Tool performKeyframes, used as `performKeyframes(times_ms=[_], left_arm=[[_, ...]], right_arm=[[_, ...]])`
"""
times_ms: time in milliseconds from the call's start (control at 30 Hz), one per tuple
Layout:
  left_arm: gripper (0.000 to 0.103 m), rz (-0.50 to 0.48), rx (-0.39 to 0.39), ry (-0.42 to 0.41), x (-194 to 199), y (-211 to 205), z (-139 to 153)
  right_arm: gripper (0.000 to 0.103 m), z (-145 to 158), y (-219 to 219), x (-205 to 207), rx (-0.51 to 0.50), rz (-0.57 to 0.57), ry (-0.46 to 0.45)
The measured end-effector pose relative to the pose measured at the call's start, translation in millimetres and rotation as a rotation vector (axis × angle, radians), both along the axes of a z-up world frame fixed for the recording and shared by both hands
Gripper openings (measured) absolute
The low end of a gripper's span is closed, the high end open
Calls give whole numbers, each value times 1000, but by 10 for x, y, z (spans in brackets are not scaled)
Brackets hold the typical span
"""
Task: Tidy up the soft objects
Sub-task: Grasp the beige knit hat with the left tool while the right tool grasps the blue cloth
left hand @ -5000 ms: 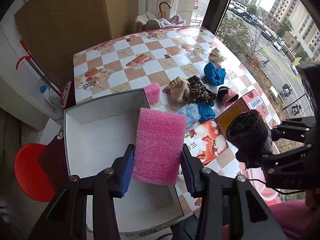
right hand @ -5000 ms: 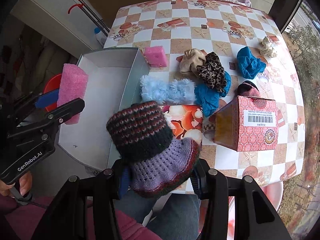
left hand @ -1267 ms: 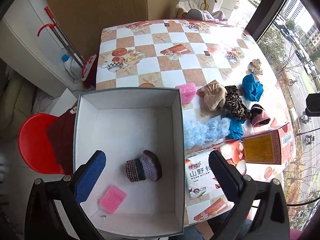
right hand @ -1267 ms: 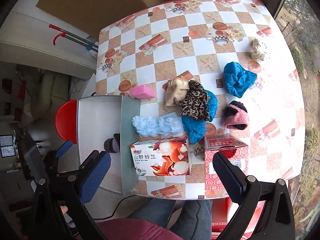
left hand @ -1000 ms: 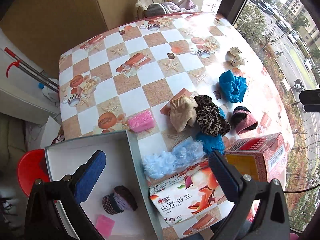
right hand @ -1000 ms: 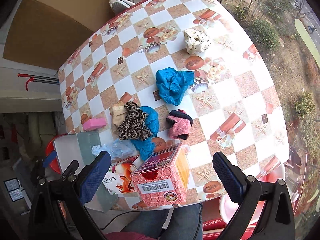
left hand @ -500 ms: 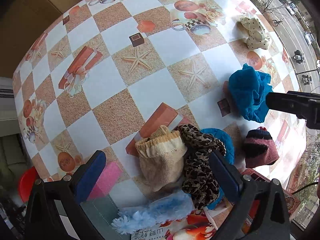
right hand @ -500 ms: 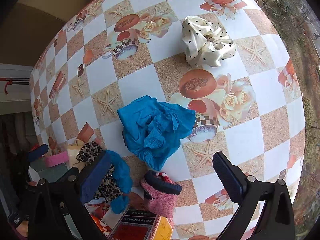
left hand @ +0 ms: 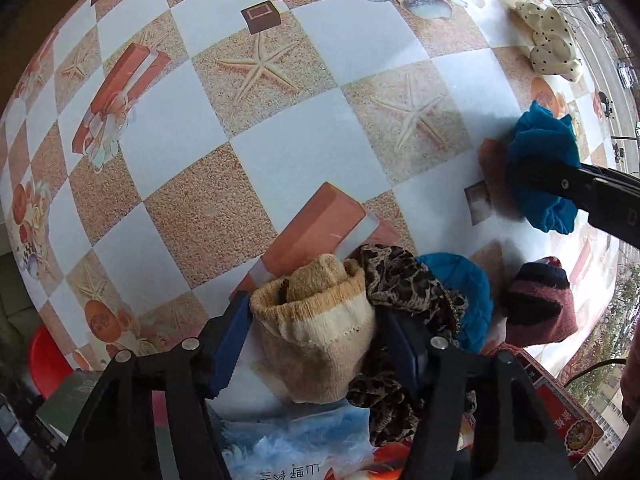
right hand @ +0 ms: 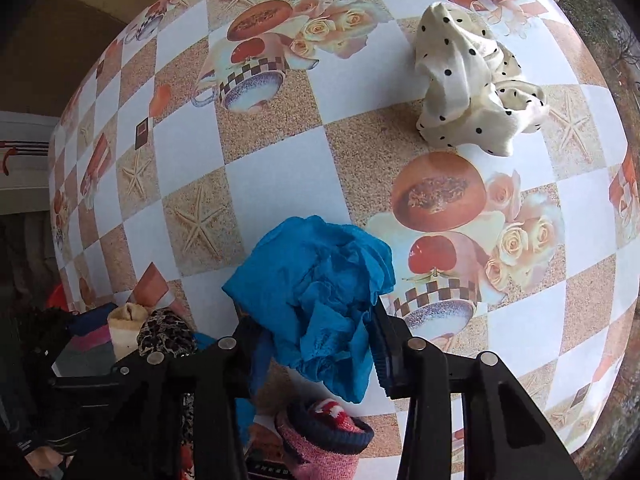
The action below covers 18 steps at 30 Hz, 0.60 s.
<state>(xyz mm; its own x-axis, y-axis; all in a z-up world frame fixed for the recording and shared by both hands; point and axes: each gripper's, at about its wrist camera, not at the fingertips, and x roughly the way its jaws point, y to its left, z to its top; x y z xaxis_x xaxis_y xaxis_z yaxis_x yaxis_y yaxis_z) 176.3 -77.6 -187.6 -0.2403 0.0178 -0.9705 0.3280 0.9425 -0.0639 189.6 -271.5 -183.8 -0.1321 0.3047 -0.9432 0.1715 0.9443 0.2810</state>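
Observation:
My left gripper is shut on a beige sock that lies on the checkered table. A leopard-print cloth and a blue cloth touch the sock on its right. My right gripper is shut on a crumpled blue cloth; it also shows in the left wrist view with the right gripper's fingers around it. A pink and dark knitted sock lies close by.
A cream polka-dot cloth lies farther out on the table. A fluffy light-blue item and a printed box sit at the near edge. A red stool stands below left.
Both grippers have come down closer to the table and closed: the left around the beige sock, the right around the blue cloth. Earlier both were open and empty above the table.

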Motion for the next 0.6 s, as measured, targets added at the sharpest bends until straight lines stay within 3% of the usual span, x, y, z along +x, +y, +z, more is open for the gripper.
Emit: performKeyframes(times_ms=[33, 133, 233, 333, 400, 433, 500, 600], left_arm=[[44, 0, -20, 5, -7, 4, 16], [33, -16, -50, -19, -57, 12, 103], [30, -10, -104, -68, -87, 59, 263], [30, -6, -99, -141, -79, 118, 440], [34, -4, -63, -191, -41, 176, 501], [43, -1, -49, -193, -23, 196, 491], [55, 12, -38, -152, 2, 242, 410], [58, 4, -3, -128, 28, 321, 314]], right_arm=[[41, 24, -27, -8, 4, -7, -6], [40, 109, -153, -39, 29, -49, -23], [40, 186, -288, -50, 50, -91, -32], [40, 255, -414, -107, 64, -131, -39], [40, 292, -470, -127, 66, -149, -37], [40, 301, -496, -132, 66, -153, -34], [40, 318, -519, -125, 64, -159, -29], [40, 358, -573, -186, 68, -162, -29]])
